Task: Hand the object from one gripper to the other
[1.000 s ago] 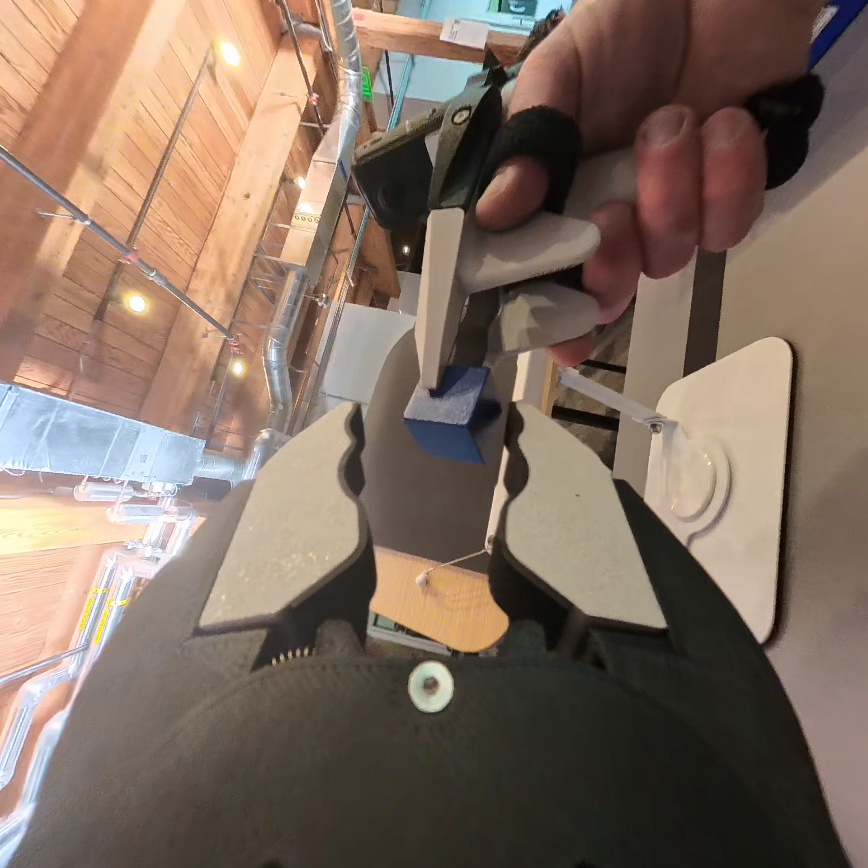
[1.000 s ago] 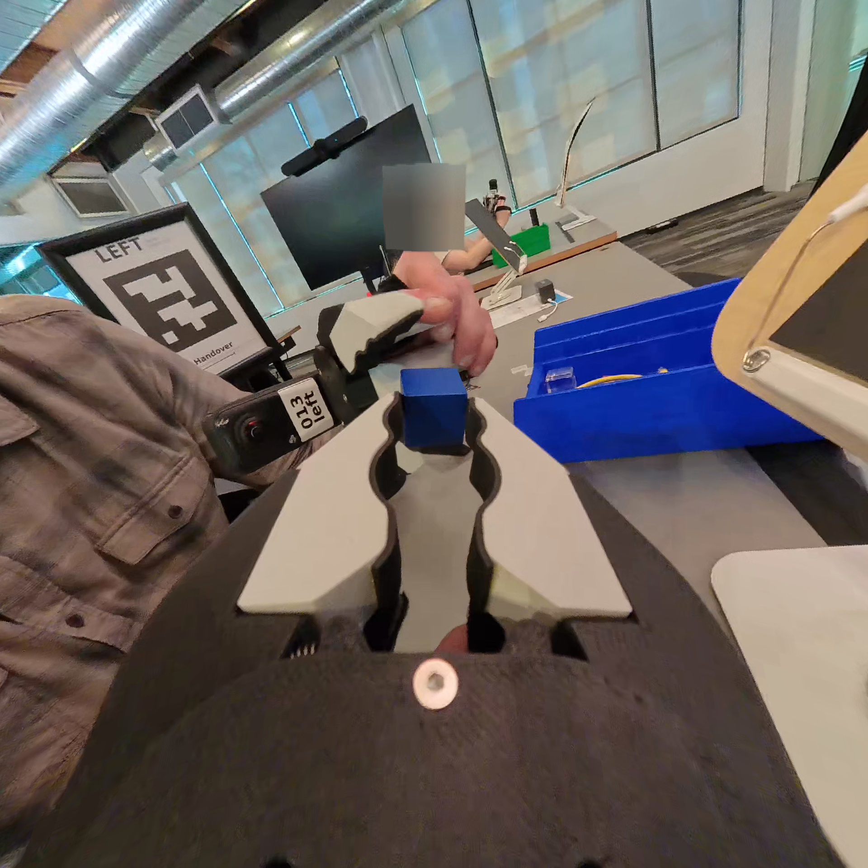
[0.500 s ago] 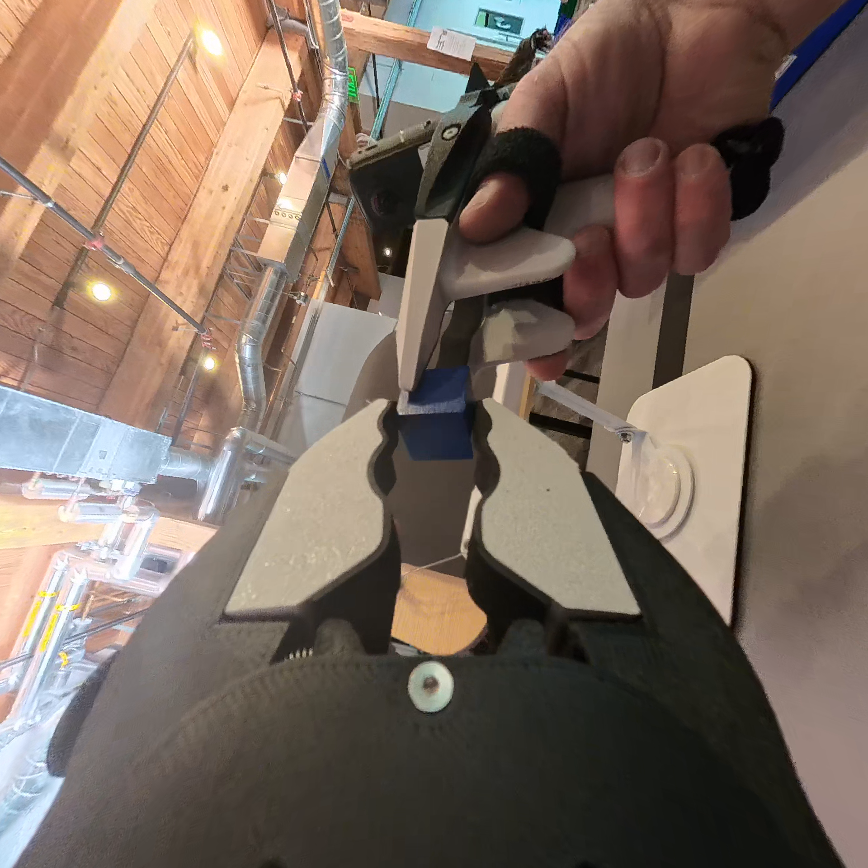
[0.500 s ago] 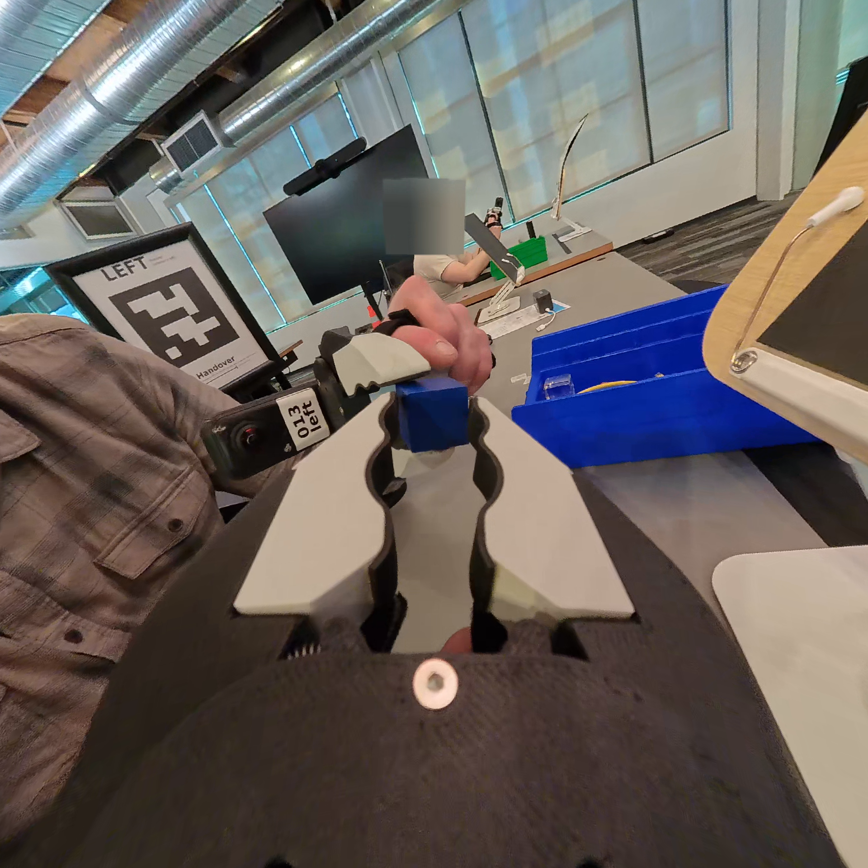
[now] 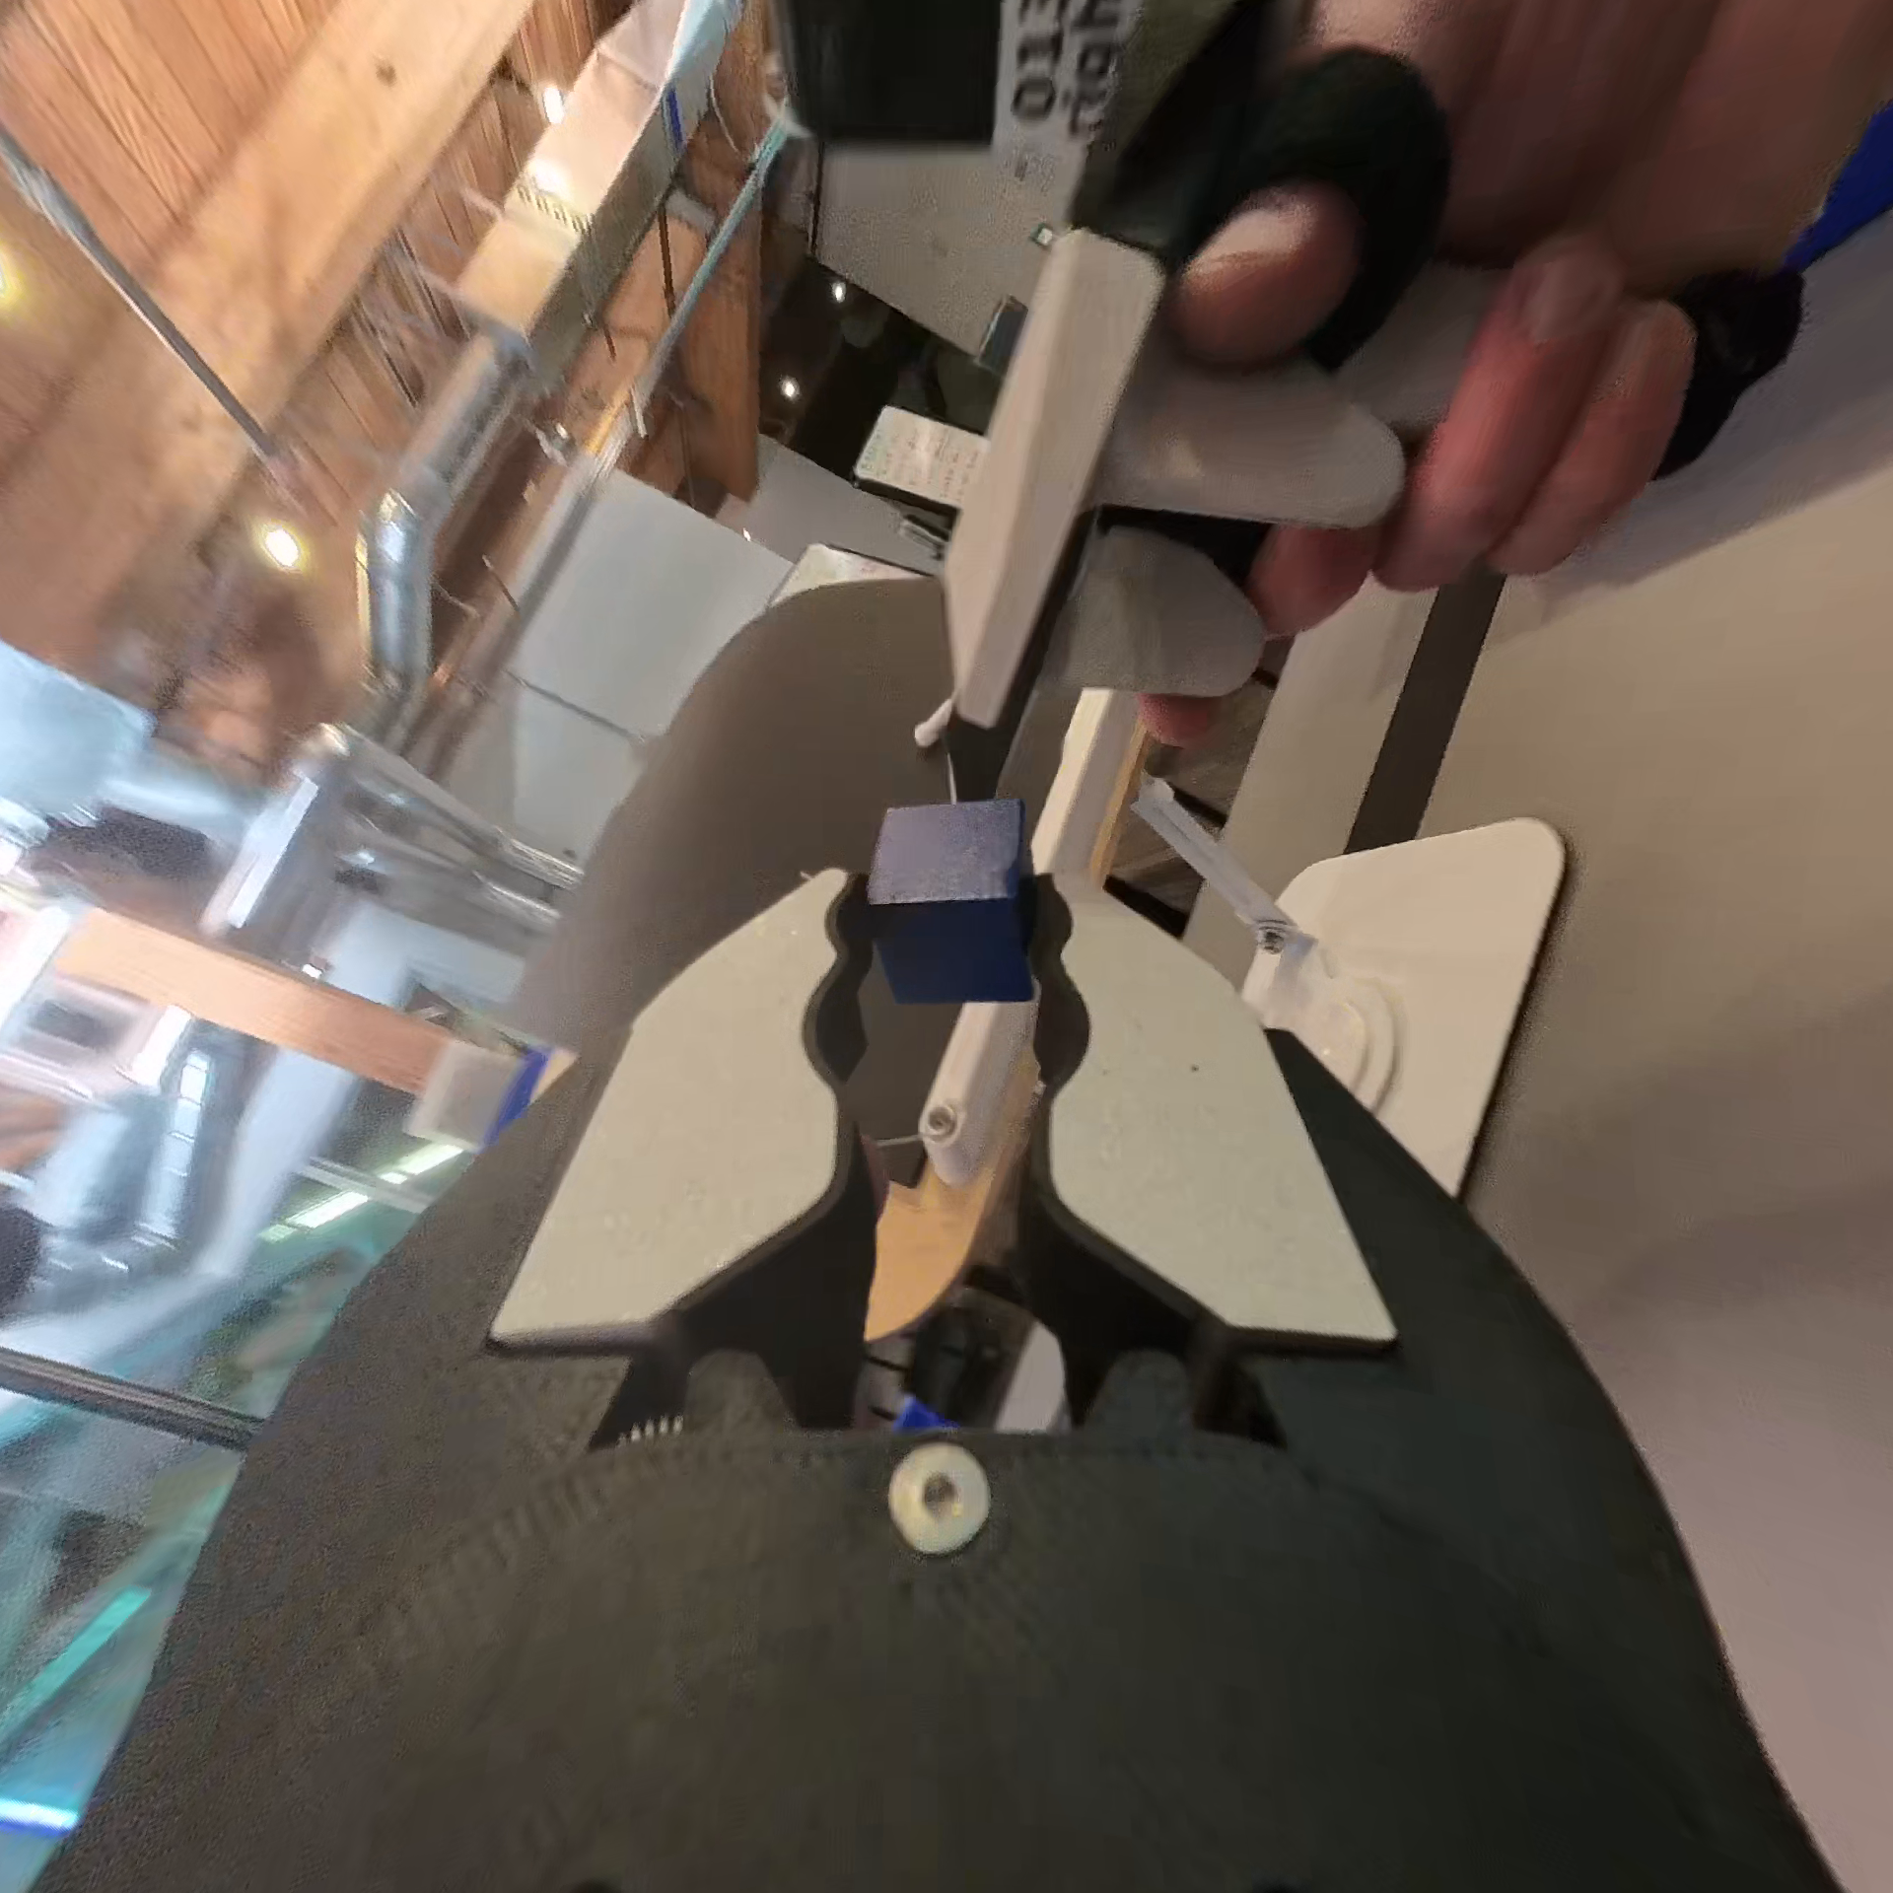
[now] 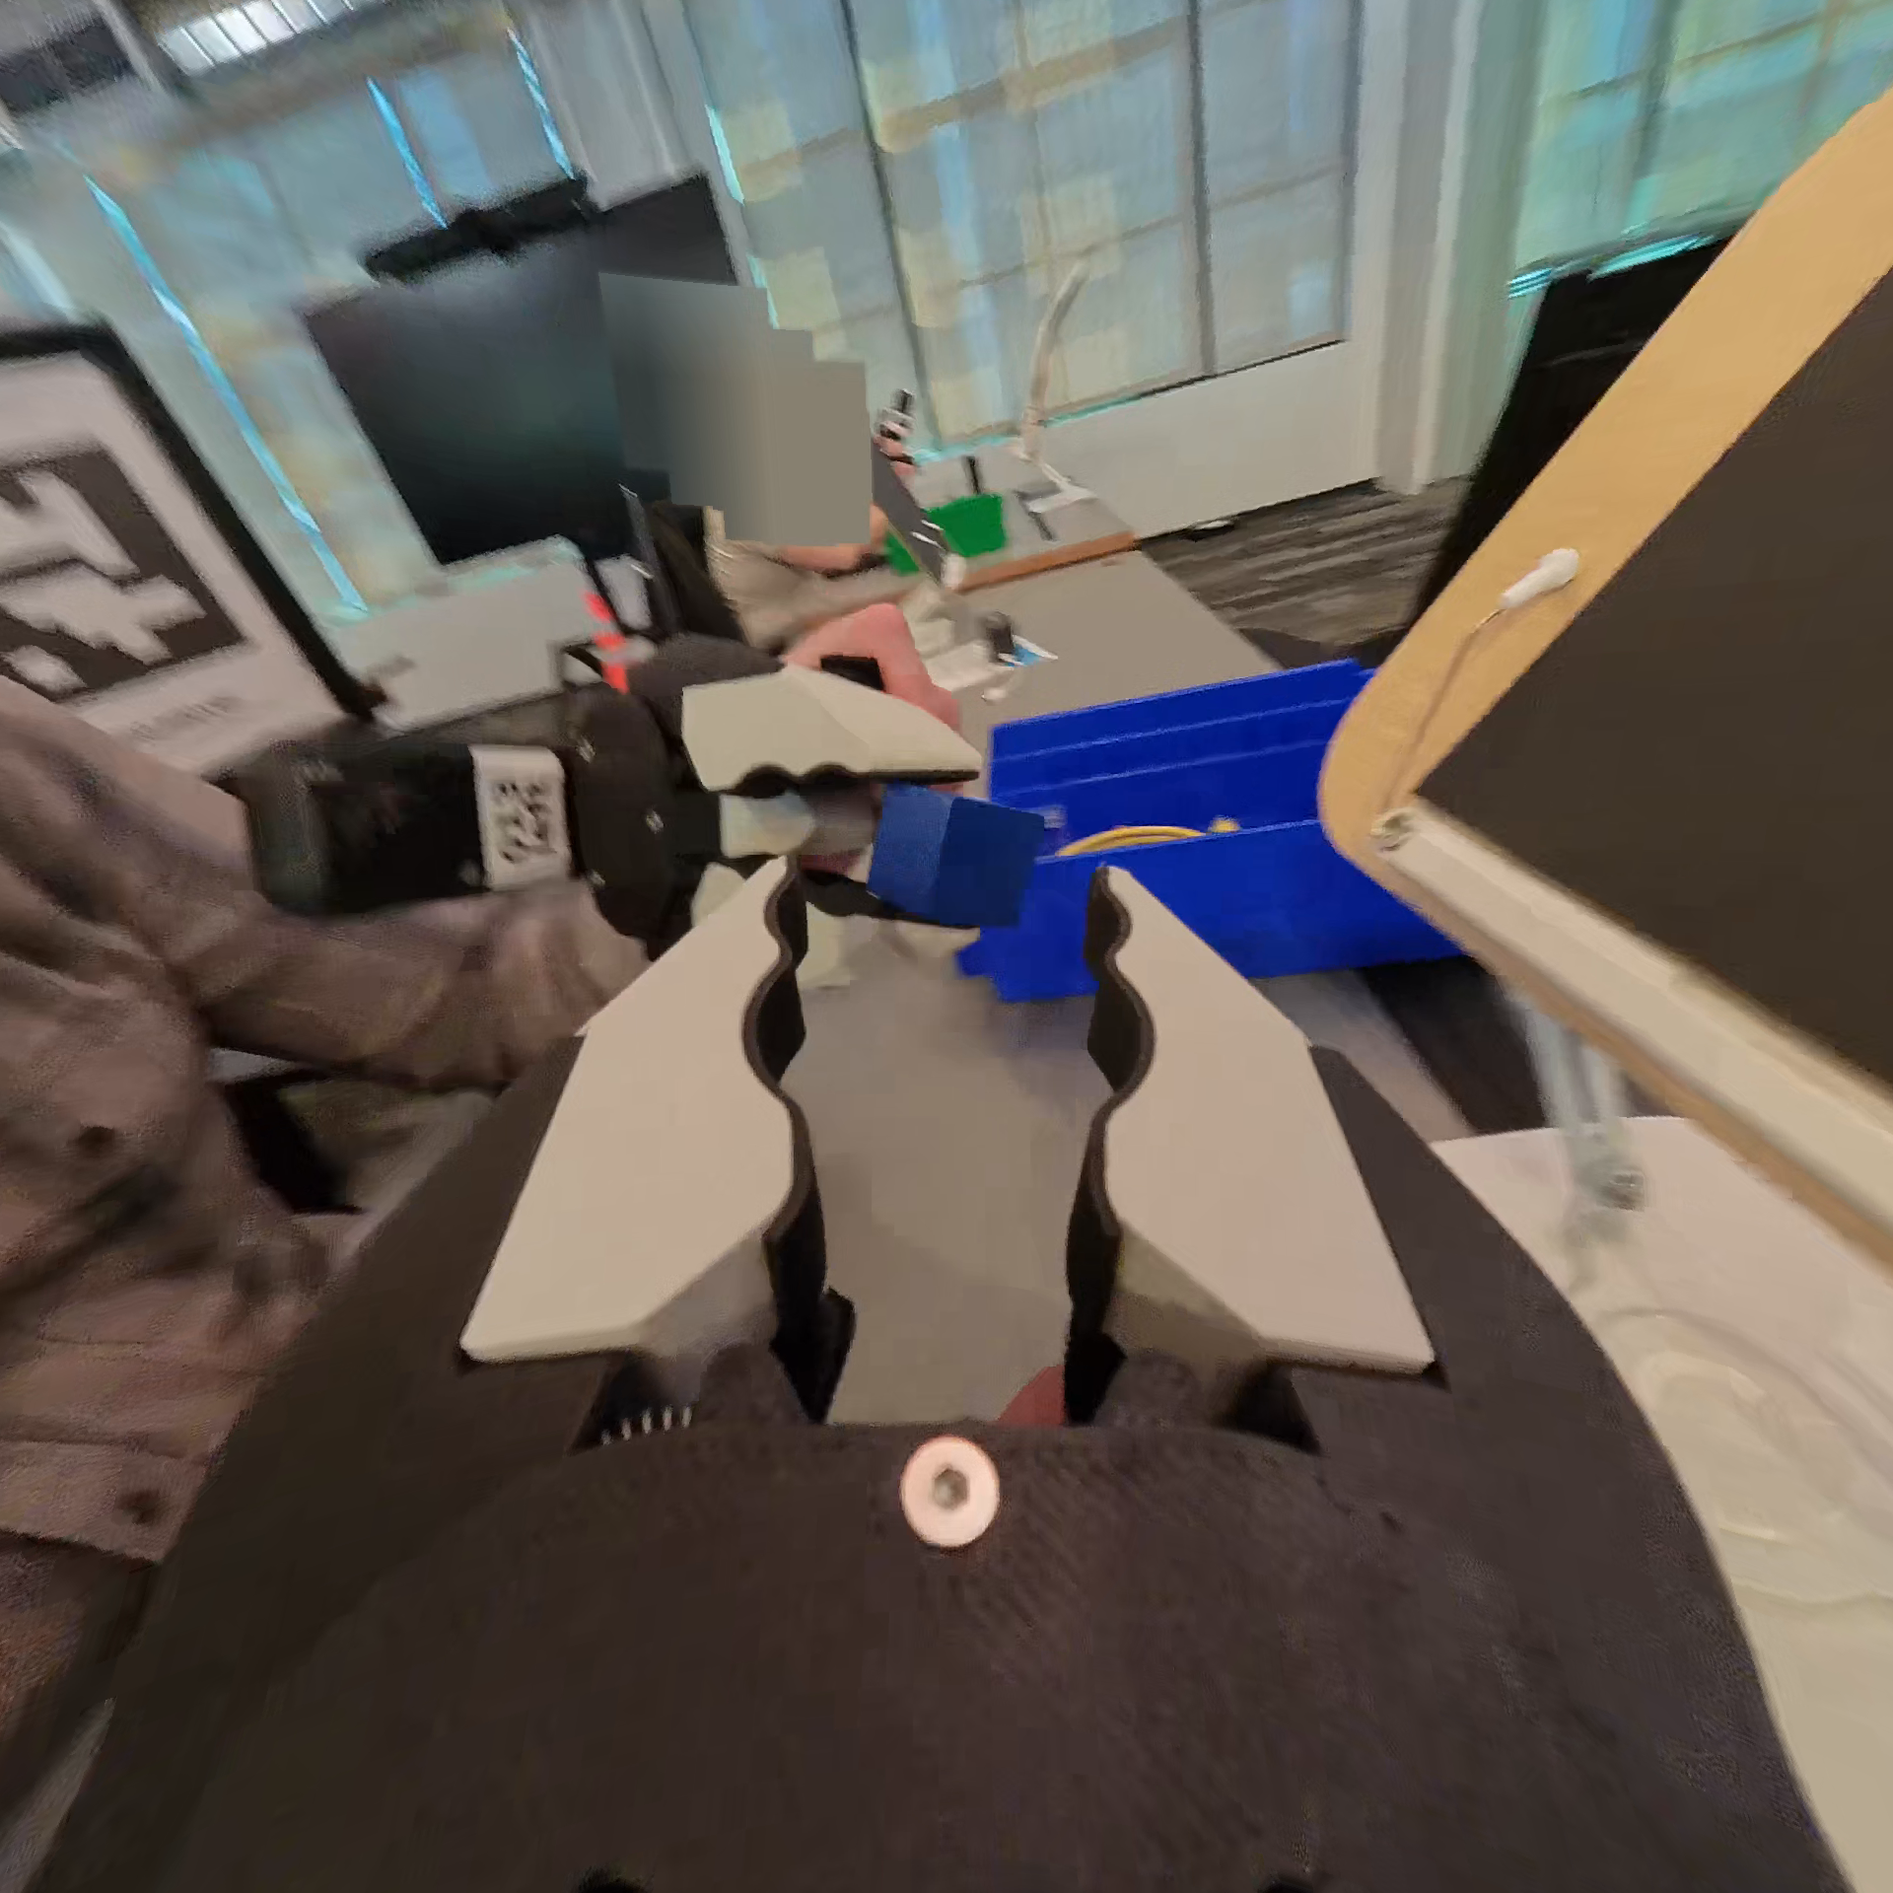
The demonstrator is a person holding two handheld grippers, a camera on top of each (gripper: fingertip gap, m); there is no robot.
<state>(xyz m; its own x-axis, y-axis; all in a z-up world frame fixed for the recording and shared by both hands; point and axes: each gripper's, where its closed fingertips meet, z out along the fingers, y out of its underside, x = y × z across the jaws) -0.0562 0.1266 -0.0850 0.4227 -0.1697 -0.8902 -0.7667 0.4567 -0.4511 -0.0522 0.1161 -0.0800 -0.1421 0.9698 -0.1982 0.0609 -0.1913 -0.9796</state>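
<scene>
The blue cube (image 5: 948, 901) sits between the tips of my left gripper (image 5: 948, 927), whose pads press on its two sides; it is held in the air. In the right wrist view the same cube (image 6: 953, 855) sticks out from the left gripper (image 6: 901, 799), clamped between its upper and lower fingers (image 6: 819, 732). My right gripper (image 6: 942, 896) is open and empty, its tips spread just short of the cube and not touching it. In the left wrist view the right gripper (image 5: 1065, 686) hangs above the cube, apart from it, held by a hand (image 5: 1537, 307).
A blue bin (image 6: 1229, 901) with a yellow cable stands on the grey table (image 6: 942, 1178) behind the cube. A tan-rimmed dark board (image 6: 1639, 615) leans in at the right over a white base plate (image 5: 1434, 973). A framed marker sign (image 6: 92, 574) stands at the left.
My left gripper closed on the cube while the right still held it. My right gripper then opened and drew back, leaving the cube in the left. Both views have swung.
</scene>
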